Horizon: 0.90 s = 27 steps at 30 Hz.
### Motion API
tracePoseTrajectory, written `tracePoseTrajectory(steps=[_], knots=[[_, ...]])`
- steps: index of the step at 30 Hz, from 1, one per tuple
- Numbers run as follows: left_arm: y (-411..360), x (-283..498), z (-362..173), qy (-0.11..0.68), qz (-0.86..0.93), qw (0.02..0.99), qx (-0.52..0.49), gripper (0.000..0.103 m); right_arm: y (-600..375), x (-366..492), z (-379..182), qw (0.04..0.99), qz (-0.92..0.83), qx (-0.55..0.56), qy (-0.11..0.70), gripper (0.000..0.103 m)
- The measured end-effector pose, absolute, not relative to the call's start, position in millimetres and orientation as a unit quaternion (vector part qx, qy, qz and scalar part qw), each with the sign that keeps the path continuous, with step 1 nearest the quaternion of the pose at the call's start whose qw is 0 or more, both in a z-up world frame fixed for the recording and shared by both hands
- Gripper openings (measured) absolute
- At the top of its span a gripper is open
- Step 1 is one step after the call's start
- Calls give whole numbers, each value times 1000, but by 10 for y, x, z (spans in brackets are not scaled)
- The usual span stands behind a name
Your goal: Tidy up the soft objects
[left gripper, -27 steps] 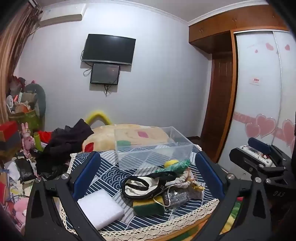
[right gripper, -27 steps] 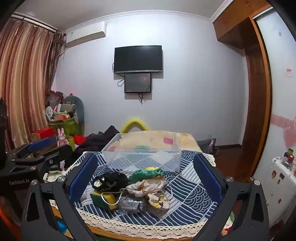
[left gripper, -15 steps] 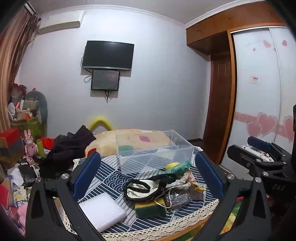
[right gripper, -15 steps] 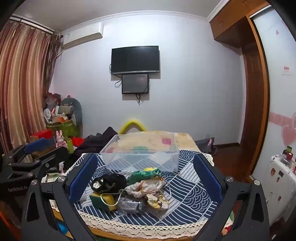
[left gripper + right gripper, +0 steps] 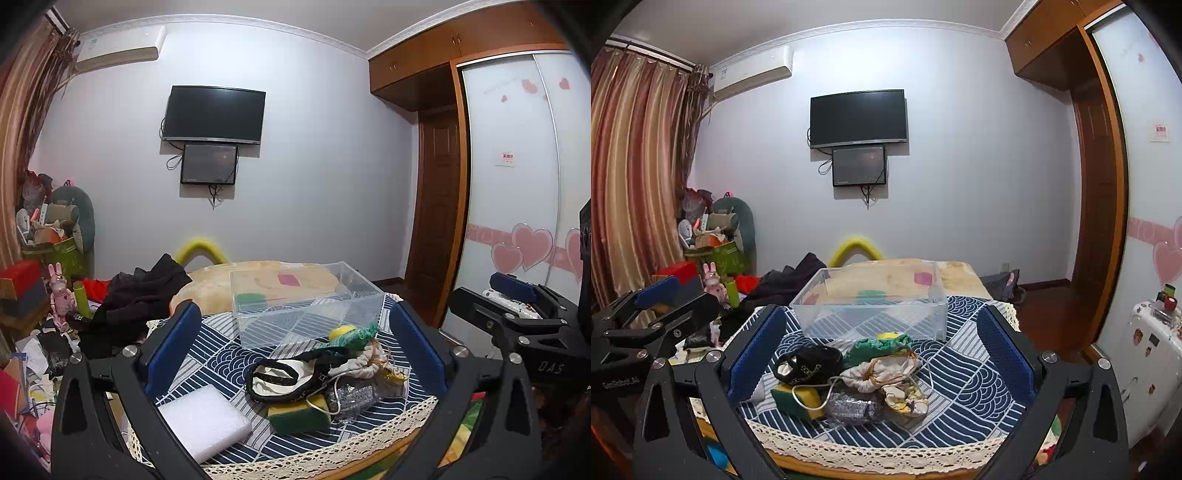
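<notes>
Left wrist: white foam block (image 5: 203,421) lies flat, long axis running lower-left to upper-right; each hand-held gripper (image 5: 295,347) gapes wide.

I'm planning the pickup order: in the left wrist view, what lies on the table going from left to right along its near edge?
White foam block → green and yellow sponge → silvery glitter pouch. The items heaped behind them overlap too much to order.
</notes>
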<state>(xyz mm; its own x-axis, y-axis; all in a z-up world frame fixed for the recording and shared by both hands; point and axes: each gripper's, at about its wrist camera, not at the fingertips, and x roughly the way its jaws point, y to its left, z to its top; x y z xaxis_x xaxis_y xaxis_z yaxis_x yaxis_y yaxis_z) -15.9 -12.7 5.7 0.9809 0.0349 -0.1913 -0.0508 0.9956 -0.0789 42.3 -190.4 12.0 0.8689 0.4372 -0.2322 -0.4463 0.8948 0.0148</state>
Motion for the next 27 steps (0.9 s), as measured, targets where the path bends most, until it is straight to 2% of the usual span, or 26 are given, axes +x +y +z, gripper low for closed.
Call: tracePoseTrajectory(steps=[27], knots=[[-121,-168,78,95,19,994,-48,103,-1908,387,139,967,229,-16,113,103]])
